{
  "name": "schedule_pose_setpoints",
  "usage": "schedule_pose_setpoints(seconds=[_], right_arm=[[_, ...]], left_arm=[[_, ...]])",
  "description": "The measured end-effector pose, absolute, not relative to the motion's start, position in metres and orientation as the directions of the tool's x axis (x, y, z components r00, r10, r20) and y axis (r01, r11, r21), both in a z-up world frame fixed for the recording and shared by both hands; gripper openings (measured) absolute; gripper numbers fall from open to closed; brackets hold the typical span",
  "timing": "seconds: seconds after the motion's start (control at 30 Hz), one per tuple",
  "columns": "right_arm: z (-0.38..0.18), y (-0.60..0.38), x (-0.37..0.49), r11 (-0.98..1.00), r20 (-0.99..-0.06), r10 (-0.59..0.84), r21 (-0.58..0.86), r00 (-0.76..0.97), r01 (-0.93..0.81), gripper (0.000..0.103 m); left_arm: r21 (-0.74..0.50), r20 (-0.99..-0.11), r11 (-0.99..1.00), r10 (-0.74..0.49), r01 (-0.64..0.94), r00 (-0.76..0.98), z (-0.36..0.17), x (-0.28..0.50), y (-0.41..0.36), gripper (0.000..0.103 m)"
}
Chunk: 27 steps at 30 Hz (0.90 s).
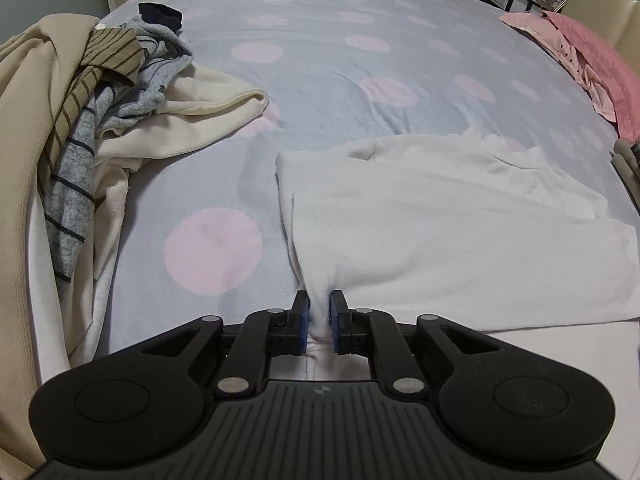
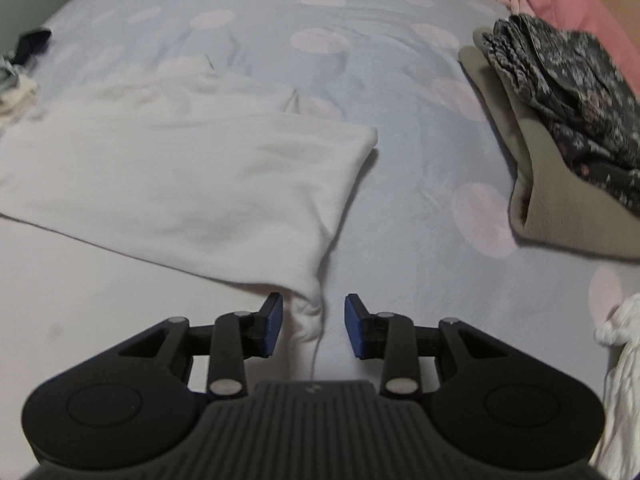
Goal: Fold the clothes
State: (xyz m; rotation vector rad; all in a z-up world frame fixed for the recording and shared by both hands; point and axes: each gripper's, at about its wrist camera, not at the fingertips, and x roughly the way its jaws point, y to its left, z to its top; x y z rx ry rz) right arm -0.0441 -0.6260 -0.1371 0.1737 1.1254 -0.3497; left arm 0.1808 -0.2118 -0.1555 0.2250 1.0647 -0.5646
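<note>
left claw: left gripper (image 1: 319, 316) is pinched tight on a bunched near corner of the white garment (image 1: 440, 216); cloth fills the gap between the blue pads and rises into a small tented ridge.
right claw: right gripper (image 2: 314, 322) is spread wide; the other near corner of the white garment (image 2: 192, 184) sits crumpled between the pads, touching neither as far as I can tell. Not gripped.
key relation: each claw sits at one near corner, and the cloth runs away from both toward the far edge of the bed (image 1: 320, 52). Only the left end is secured, so the right has to close before any lift, I'd judge.
long axis: garment lies crosswise, along the near edge of the bed, wider than deep. Near hem spans claw to claw.
pointing: far side looks rumpled and uneven, maybe neckline or sleeves; can't tell which end is which.
position: near-centre of the bed, flat except at the pinch.
left side: unfolded pile of clothes (image 1: 80, 112) at the left edge, apart from the garment.
right side: folded stack (image 2: 568, 132) near the right edge, well apart from the garment.
risk: lifting one-sided would skew the hem.
</note>
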Motion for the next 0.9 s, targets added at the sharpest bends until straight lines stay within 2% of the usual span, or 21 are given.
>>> schedule_pose_setpoints(seconds=[0.03,0.07,0.2,0.3,0.43,0.5,0.6,0.63,0.67,0.77,0.9], right_arm=[[-0.141,-0.624,-0.042,0.932,-0.9,-0.207,-0.063,0.384,0.356,0.032],[-0.143,-0.622,-0.041,0.934,-0.896,-0.217,-0.076,0.386,0.349,0.01],[-0.152,-0.633,-0.044,0.928,-0.914,-0.248,-0.13,0.32,0.348,0.01],[-0.155,-0.641,-0.049,0.929,-0.921,-0.224,-0.103,0.32,0.356,0.01],[-0.148,-0.636,-0.051,0.933,-0.93,-0.208,-0.095,0.304,0.346,0.013],[-0.141,-0.634,-0.053,0.933,-0.929,-0.203,-0.089,0.308,0.347,0.025],[-0.127,-0.629,-0.06,0.942,-0.928,-0.163,-0.045,0.335,0.333,0.03],[-0.124,-0.626,-0.064,0.946,-0.929,-0.147,-0.031,0.341,0.324,0.037],[-0.122,-0.622,-0.067,0.948,-0.93,-0.139,-0.025,0.341,0.317,0.039],[-0.118,-0.61,-0.078,0.955,-0.933,-0.112,-0.006,0.343,0.296,0.045],[-0.122,-0.597,-0.093,0.956,-0.941,-0.083,0.018,0.327,0.293,0.045]], left_arm=[[-0.094,-0.874,0.838,-0.328,0.538,0.359,-0.156,0.181,-0.211,0.009],[-0.095,-0.875,0.839,-0.328,0.536,0.357,-0.156,0.181,-0.211,0.009],[-0.09,-0.879,0.842,-0.317,0.531,0.355,-0.16,0.185,-0.21,0.007],[-0.098,-0.881,0.847,-0.318,0.523,0.35,-0.162,0.187,-0.208,0.007],[-0.114,-0.875,0.843,-0.336,0.526,0.35,-0.155,0.182,-0.206,0.012],[-0.124,-0.87,0.835,-0.352,0.536,0.347,-0.148,0.177,-0.202,0.018],[-0.108,-0.871,0.815,-0.354,0.569,0.341,-0.139,0.164,-0.196,0.018],[-0.102,-0.873,0.808,-0.352,0.58,0.336,-0.137,0.16,-0.194,0.019],[-0.096,-0.876,0.801,-0.35,0.591,0.331,-0.136,0.154,-0.192,0.019],[-0.069,-0.888,0.776,-0.334,0.627,0.316,-0.137,0.134,-0.183,0.019],[-0.036,-0.918,0.748,-0.286,0.662,0.274,-0.144,0.106,-0.168,0.022]])
